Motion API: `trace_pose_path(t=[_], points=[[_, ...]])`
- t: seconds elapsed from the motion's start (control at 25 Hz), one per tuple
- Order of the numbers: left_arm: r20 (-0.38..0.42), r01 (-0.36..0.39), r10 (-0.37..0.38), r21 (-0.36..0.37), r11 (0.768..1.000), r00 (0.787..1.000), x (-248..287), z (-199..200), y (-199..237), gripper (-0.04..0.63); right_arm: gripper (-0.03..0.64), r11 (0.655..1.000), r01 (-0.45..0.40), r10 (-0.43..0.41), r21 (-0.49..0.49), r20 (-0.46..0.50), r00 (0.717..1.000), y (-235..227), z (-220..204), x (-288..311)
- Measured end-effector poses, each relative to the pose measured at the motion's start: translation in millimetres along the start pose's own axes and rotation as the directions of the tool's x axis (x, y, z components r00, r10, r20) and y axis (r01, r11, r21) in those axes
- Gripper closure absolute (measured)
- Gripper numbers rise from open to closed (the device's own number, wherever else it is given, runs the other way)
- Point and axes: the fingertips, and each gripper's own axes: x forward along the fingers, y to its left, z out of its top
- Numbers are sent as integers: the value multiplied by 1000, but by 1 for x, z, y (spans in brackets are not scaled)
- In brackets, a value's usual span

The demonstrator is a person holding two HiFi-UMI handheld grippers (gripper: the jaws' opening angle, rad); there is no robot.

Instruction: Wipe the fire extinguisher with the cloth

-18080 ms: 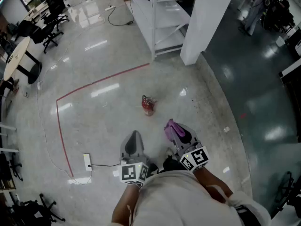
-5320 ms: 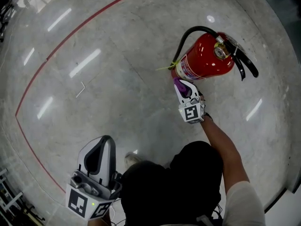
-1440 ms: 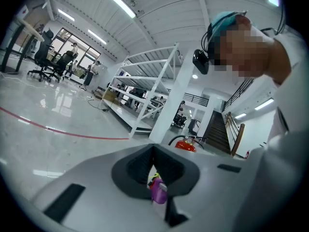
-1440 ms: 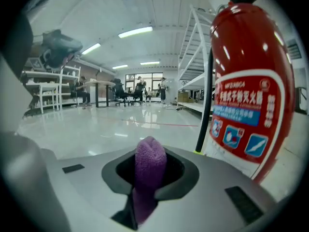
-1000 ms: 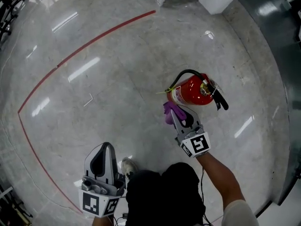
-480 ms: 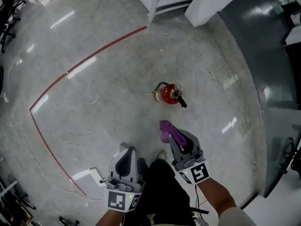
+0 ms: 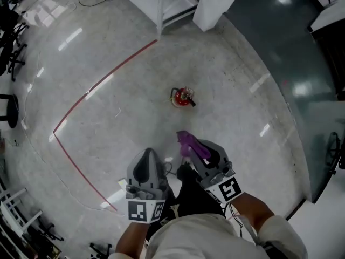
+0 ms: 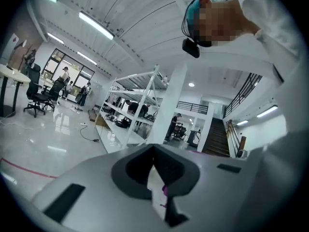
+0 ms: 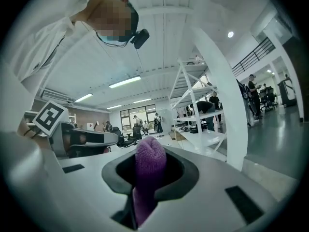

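The red fire extinguisher [image 7: 183,97] stands upright on the pale floor, small and well ahead of both grippers. My right gripper [image 7: 192,145] is held near my body, shut on the purple cloth [image 7: 187,140], which sticks out past its tips. In the right gripper view the purple cloth [image 9: 147,168] fills the gap between the jaws of my right gripper [image 9: 145,187]. My left gripper [image 7: 147,155] hangs beside it, shut with nothing in it. In the left gripper view the left gripper [image 8: 155,178] points level across the hall, away from the extinguisher.
A red tape line [image 7: 102,82] marks the floor left of the extinguisher. A white shelving rack [image 7: 161,1] and a white column [image 7: 213,1] stand beyond it. Dark glossy floor [image 7: 291,63] lies to the right, office chairs [image 7: 8,31] far left.
The view has risen and pulled back, so the extinguisher looks smaller and farther. Both grippers have drawn in toward my body; the right one, earlier at the extinguisher, still holds the cloth.
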Motion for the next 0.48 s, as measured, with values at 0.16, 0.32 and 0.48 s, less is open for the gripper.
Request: trace_pose_path(t=[0.16,0.32,0.48], points=[[7,-23,23,13,1000,1000,-21,11,-26,591,549,999,26,-27,25,39,999,-1,18,-36],[11,-43,43,0,999,999,-31,4,-58,591,549,999,32,-33,36,37,999,-8,21,-70],[4,-67,68,-40,997,998,-49,-5,-101,591,549,999,13,-15,49,25,1000,-9,29,-111]])
